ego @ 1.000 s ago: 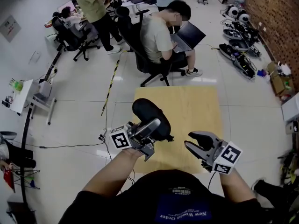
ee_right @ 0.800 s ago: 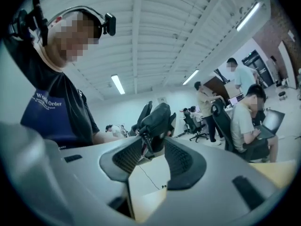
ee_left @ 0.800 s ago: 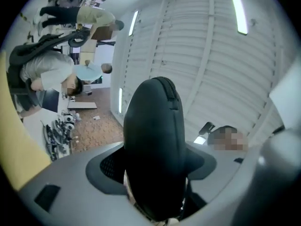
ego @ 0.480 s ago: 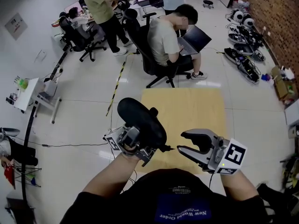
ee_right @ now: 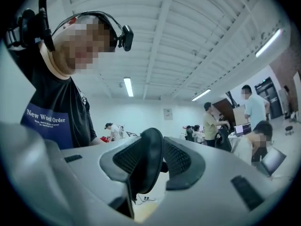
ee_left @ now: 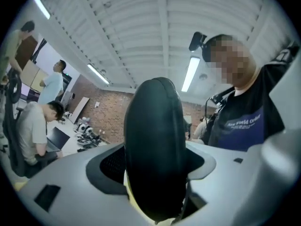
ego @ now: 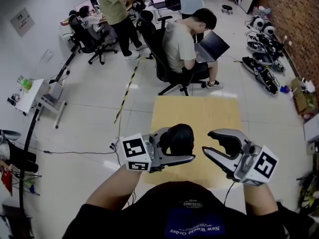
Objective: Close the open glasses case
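Left gripper (ego: 179,146): fingers part-spread, clamping black oval hard glasses case (ego: 180,136) in the air above light wooden worktop (ego: 199,108).
Right gripper (ego: 207,143): fingers just been opening, wide and empty, near the case.
Do: I'd pinch lid to base squarely, keeping left steady.

A light wooden tabletop (ego: 199,111) stands on the pale tiled floor. Beyond its far edge a person (ego: 180,44) sits in a black office chair (ego: 158,59) with an open laptop (ego: 213,45) on the lap. Further back, a standing person in an olive shirt (ego: 114,4) is beside other office chairs (ego: 94,41). Equipment (ego: 261,66) lies along the brick wall (ego: 299,14). A yellow-and-black striped strip (ego: 125,91) runs across the floor, well apart from a small white table (ego: 35,96) at the left.
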Tool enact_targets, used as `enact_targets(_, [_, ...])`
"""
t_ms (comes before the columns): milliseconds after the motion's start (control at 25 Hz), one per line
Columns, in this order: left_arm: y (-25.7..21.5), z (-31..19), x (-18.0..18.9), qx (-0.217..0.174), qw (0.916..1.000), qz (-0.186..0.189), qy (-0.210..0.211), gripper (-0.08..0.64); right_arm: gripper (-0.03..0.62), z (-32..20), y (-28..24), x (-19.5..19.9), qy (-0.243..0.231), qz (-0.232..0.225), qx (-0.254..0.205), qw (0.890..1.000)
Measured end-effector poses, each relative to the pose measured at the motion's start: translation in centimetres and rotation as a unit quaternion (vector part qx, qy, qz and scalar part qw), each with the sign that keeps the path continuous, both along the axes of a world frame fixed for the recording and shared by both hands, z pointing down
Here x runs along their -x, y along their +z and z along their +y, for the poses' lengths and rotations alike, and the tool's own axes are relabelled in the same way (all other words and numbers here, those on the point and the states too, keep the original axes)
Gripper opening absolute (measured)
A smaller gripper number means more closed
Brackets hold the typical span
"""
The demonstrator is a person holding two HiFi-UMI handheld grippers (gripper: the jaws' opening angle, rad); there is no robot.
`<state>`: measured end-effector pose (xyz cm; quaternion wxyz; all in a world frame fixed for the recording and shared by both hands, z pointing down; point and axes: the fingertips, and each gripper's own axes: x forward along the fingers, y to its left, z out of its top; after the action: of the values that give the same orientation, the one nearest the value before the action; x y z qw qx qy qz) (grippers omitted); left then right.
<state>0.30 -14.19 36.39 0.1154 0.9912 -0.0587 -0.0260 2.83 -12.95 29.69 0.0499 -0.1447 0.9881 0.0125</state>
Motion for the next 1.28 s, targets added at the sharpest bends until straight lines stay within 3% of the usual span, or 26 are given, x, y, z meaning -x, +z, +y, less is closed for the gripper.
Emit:
enact_targets(160, [2.1,-0.9,-0.2,-0.014,0.9964,-0.076,-0.035,0.330,0.124,0.0,-0.1,0.8,0.006,0.031,-0.024,0.999])
enact_targets(280, [2.2,-0.7,-0.2,-0.016,0.9958,-0.084,-0.035,0.330,0.124,0.1,0.1,0.9,0.004,0.026,-0.015,1.000])
enact_targets(360, [1.2,-0.5,0.0,0.007,0.9987,-0.043,-0.026,0.329,0.124,0.0,0.4,0.6,0.008,0.020,-0.005,1.000])
enact_targets(440, [-0.9,-1.2,1.1,0.063,0.9966,0.048,-0.022,0.329,0.124,-0.3,0.8,0.2,0.012,0.012,0.011,1.000])
enact_targets(480, [-2.2,-1.9,2.0,0.096,0.9896,0.104,-0.025,0.329,0.124,-0.4,1.2,0.1,0.013,0.008,0.021,1.000])
enact_targets(560, [-4.3,-3.5,3.8,0.150,0.9665,0.205,-0.037,0.330,0.124,-0.4,2.5,0.2,0.014,0.008,0.044,0.999])
enact_targets(640, [-5.7,-4.8,5.2,0.180,0.9434,0.274,-0.052,0.329,0.124,-0.1,3.9,0.9,0.010,0.014,0.060,0.998])
enact_targets(720, [-6.6,-5.8,6.1,0.193,0.9260,0.318,-0.066,0.329,0.124,0.3,4.8,1.7,0.006,0.017,0.070,0.997])
enact_targets(800, [-7.1,-6.5,6.7,0.196,0.9159,0.339,-0.085,0.329,0.124,0.7,5.0,2.4,0.002,0.017,0.071,0.997])
enact_targets(960, [-7.1,-7.6,7.3,0.194,0.9090,0.346,-0.128,0.329,0.124,2.0,4.9,4.1,-0.010,0.022,0.071,0.997])
enact_targets(1080, [-7.1,-8.2,7.5,0.196,0.9010,0.356,-0.151,0.329,0.123,1.4,5.3,5.3,-0.003,0.009,0.121,0.993])
enact_targets(1200, [-7.2,-8.3,6.9,0.175,0.9046,0.348,-0.174,0.329,0.123,-0.6,5.8,5.5,0.012,-0.040,0.215,0.976])
enact_targets(1280, [-7.3,-8.2,6.5,0.148,0.9120,0.333,-0.188,0.328,0.114,-1.8,5.9,5.4,0.005,-0.092,0.293,0.952])
